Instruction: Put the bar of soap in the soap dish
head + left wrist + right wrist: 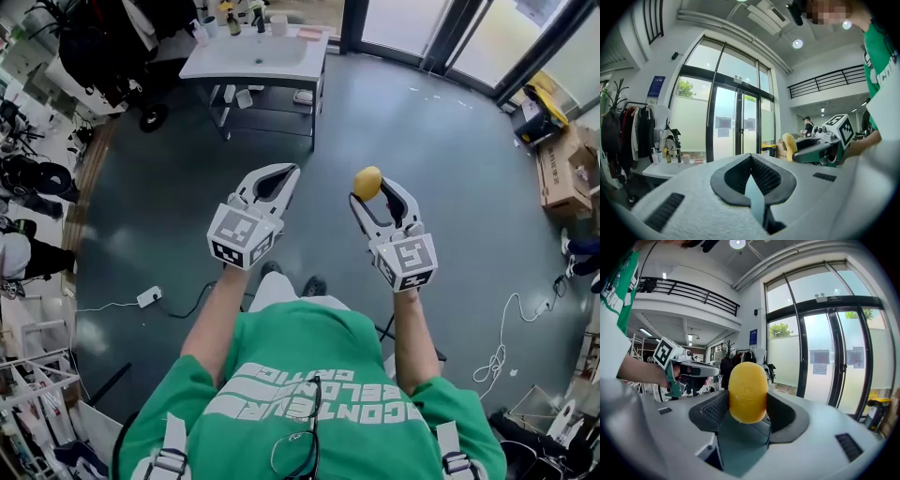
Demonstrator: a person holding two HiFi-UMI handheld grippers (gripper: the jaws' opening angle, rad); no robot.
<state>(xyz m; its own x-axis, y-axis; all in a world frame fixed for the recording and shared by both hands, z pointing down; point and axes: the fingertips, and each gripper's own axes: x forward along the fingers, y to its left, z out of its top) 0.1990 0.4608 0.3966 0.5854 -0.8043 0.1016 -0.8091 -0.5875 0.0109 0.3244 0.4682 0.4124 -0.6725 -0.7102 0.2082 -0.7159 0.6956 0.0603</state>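
Soap bar (747,391) pinched upright between right gripper (748,405) fingers (714,411), apparently at tips.

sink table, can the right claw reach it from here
Probably not yet: the right claw, gripping the yellow soap, hangs well short of the sink table across the floor; nothing blocks the walk there.

The bar of soap (747,392) is showing plain yellow between the dark grey pads (712,411) of the right tongs (371,194). These and the left tongs (281,176) are wearing pale grey-white shells, each with 1 cube (240,236) patterned in black-and-white squares. The person's shirt (309,352) is showing green with white lettering. The floor (450,159) is showing dull blue-grey.
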